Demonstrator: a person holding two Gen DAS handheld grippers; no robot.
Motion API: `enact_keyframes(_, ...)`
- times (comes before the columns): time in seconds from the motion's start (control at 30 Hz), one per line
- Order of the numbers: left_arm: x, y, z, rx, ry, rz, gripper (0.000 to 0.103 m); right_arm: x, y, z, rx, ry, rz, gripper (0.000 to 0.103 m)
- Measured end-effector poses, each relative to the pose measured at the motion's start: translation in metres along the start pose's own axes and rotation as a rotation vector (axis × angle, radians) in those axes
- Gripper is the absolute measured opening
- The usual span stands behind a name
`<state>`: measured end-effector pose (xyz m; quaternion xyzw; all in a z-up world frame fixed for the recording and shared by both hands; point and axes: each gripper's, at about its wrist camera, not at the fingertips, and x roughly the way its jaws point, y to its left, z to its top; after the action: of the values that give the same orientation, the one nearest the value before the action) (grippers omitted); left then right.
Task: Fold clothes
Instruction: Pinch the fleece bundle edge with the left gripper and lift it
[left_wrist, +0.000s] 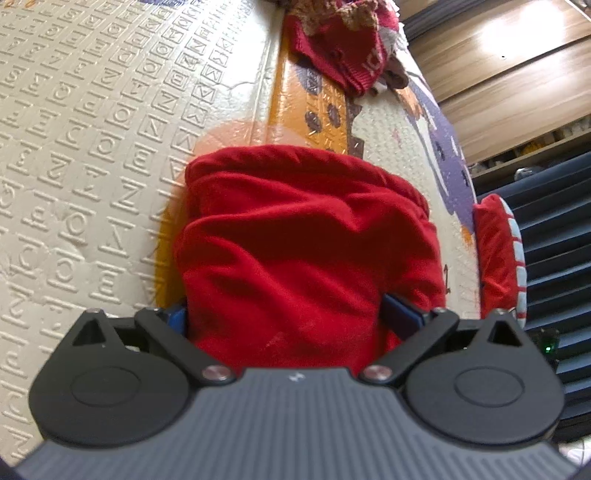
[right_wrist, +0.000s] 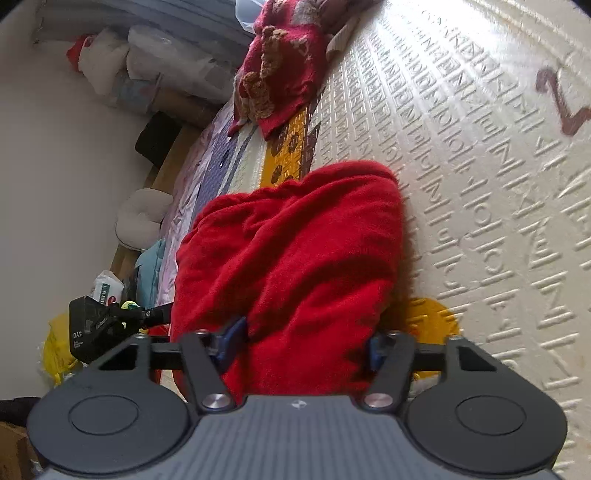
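While I watch both wrist views, the red garment (left_wrist: 306, 251) fills the space straight ahead of each tool. On my left hand-held gripper (left_wrist: 291, 317), the cloth sits between the two blue pads (left_wrist: 400, 314), which press into its near end from both sides, so I read it as clamped on the fabric. On my right hand-held gripper (right_wrist: 303, 343), the same red garment (right_wrist: 291, 258) runs between its blue pads (right_wrist: 232, 338), and the fabric bunches there, so that one is gripping the cloth too.

From the pinched end, the garment stretches away from each tool and lies on the cream foam mat (left_wrist: 96, 147) embossed with letter squares. Its far edge is a rounded, rolled-looking fold, and the surface is rumpled with soft diagonal creases. It is plain bright red with no print that I can see. I cannot tell what kind of clothing it is.

Farther off on the mat lies a red knitted sweater (left_wrist: 343, 48) with brown fuzzy patches, well apart from the garment I hold; in the right view the sweater (right_wrist: 280, 70) sits near the mat's far edge. A red and white striped item (left_wrist: 498, 258) shows at the mat's edge in the left view.
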<state>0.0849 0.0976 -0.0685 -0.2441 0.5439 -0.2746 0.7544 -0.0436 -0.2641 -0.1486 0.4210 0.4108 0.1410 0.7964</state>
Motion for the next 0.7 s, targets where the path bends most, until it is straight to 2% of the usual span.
enact_keyframes(0.1, -0.001, 0.000, -0.001, 0.002, -0.001, -0.019, 0.082, 0.004, -0.001, -0.001, -0.008, -0.006, 0.022, 0.048)
enact_keyframes(0.17, -0.003, -0.002, -0.002, 0.017, -0.006, -0.026, 0.065, 0.002, 0.002, -0.003, -0.045, -0.018, 0.026, 0.035)
enact_keyframes(0.27, -0.011, -0.008, -0.004, 0.030, -0.023, -0.034, 0.045, -0.002, 0.015, -0.007, -0.149, -0.048, 0.013, 0.027)
enact_keyframes(0.43, -0.021, -0.014, -0.008, 0.030, -0.057, -0.033, 0.033, -0.009, 0.037, -0.011, -0.269, -0.105, -0.013, 0.022)
enact_keyframes(0.7, -0.042, -0.032, -0.012, 0.064, -0.109, -0.026, 0.030, -0.022, 0.059, -0.012, -0.371, -0.156, -0.023, 0.021)
